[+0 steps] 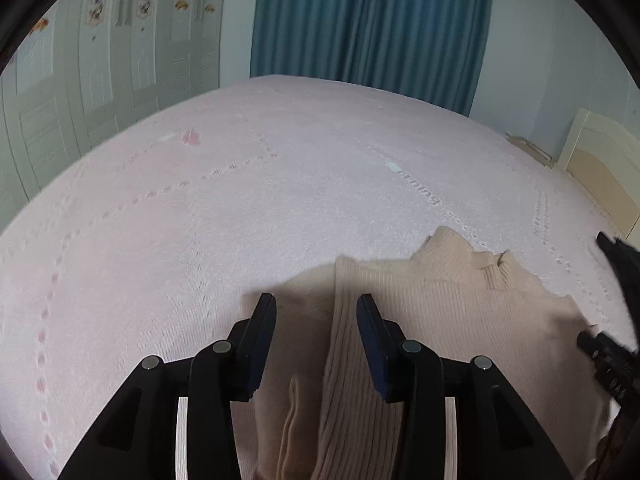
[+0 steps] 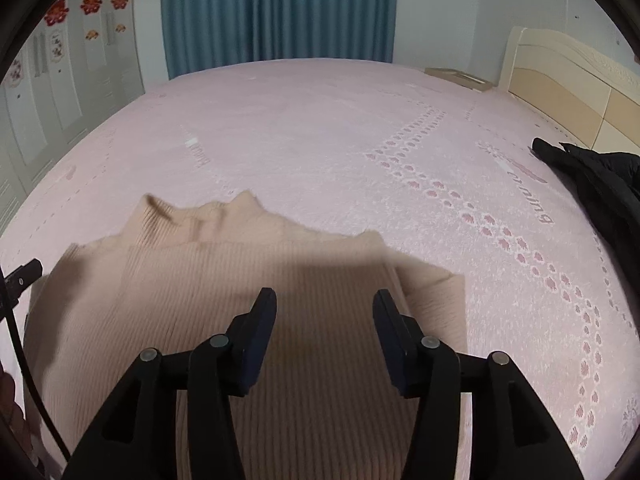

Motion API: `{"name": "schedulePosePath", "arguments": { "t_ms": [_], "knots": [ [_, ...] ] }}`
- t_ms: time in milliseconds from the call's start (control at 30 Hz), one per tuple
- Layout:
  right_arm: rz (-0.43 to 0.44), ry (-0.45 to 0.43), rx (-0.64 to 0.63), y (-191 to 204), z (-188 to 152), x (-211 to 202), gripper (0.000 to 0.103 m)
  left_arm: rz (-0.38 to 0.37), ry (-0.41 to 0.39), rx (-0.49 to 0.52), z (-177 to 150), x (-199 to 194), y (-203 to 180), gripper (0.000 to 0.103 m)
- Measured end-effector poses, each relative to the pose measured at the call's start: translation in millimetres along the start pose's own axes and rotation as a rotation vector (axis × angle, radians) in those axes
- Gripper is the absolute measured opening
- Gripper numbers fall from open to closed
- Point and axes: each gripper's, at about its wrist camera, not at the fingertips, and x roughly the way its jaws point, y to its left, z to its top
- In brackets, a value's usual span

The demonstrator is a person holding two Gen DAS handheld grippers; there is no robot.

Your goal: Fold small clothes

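From the left wrist view, the left gripper [image 1: 316, 304] hangs over the near left part of a beige ribbed sweater [image 1: 460, 304] that lies on the pink bed [image 1: 200, 220]. Its jaws stand partly open, and a folded ribbed strip of the sweater runs up between them; the pads do not press on it. The collar points away toward the far side of the bed. At the right edge a bit of the right gripper [image 1: 608, 356] shows, too little to read its jaws here. A blue curtain [image 1: 372, 20] hangs behind the bed, and a pale wardrobe [image 1: 100, 60] stands to the left.

From the right wrist view, the right gripper [image 2: 324, 300] hovers above the sweater [image 2: 200, 292], jaws parted a fair way with nothing gripped. The sweater lies flat, a side folded over, its right edge near the right jaw. A black garment [image 2: 600, 184] lies well apart at the right, by the headboard [image 2: 568, 84].
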Motion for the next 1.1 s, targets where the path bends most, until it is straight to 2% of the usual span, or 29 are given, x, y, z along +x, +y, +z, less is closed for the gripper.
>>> {"name": "schedulePosePath", "arguments": {
  "t_ms": [133, 333, 533, 633, 833, 1100],
  "knots": [
    [0.048, 0.047, 0.004, -3, -21, -7, 0.049, 0.005, 0.027, 0.002, -17, -13, 13, 0.04],
    [0.025, 0.065, 0.004, 0, -36, -29, 0.049, -0.047, 0.066, -0.017, -41, -38, 38, 0.04],
    [-0.004, 0.041, -0.036, 15, -44, -61, 0.049, -0.086, 0.085, -0.001, -57, -59, 50, 0.04],
    [0.014, 0.041, -0.026, 20, -46, -70, 0.049, -0.115, 0.098, -0.011, -61, -67, 54, 0.04],
    [0.016, 0.048, -0.009, 34, -52, -80, 0.049, -0.13, 0.123, -0.008, -72, -78, 60, 0.041],
    [0.021, 0.063, 0.004, 52, -63, -82, 0.049, -0.188, 0.185, -0.077, -87, -81, 86, 0.041]
  ]
}}
